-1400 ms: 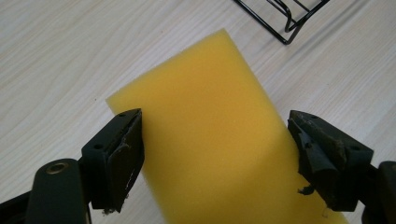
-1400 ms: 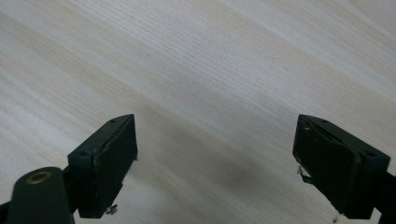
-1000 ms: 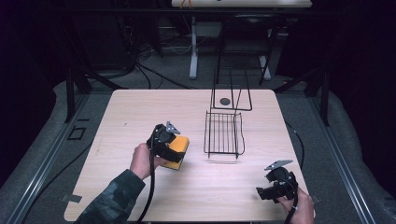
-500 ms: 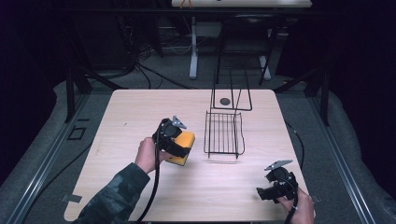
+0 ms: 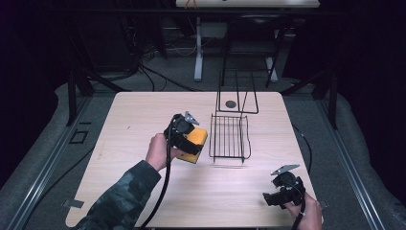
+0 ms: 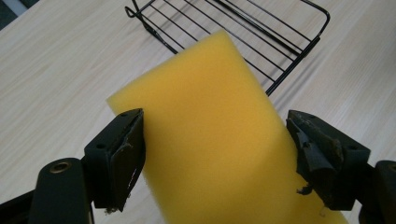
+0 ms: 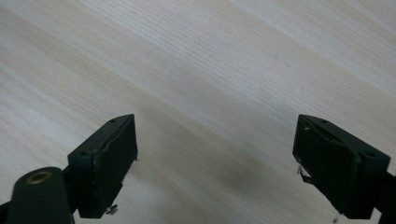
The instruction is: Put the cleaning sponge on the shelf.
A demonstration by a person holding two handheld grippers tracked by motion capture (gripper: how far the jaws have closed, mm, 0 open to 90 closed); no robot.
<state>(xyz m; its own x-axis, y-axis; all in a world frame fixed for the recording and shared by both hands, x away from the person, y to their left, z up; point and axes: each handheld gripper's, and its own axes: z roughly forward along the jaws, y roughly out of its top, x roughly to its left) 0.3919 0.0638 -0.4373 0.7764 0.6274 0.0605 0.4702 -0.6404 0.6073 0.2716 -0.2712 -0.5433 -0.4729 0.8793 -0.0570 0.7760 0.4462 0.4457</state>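
My left gripper [image 5: 194, 143] is shut on a yellow sponge [image 5: 197, 140] and holds it above the table, just left of a black wire rack [image 5: 230, 136]. In the left gripper view both pads [image 6: 128, 154] press the sides of the sponge [image 6: 210, 135], and the rack [image 6: 261, 32] lies beyond it. My right gripper [image 5: 268, 199] rests low near the table's front right corner. Its jaws stand wide apart in the right gripper view, with bare wood between the fingertips [image 7: 105, 163].
A second upright wire frame [image 5: 237, 98] stands at the table's far edge with a small dark round object [image 5: 231, 103] at its foot. The wooden table [image 5: 134, 120] has open room on its left half. Cables trail from both grippers.
My left gripper has lifted the sponge and carried it to the right, closer to the wire rack. The right gripper has stayed where it was.
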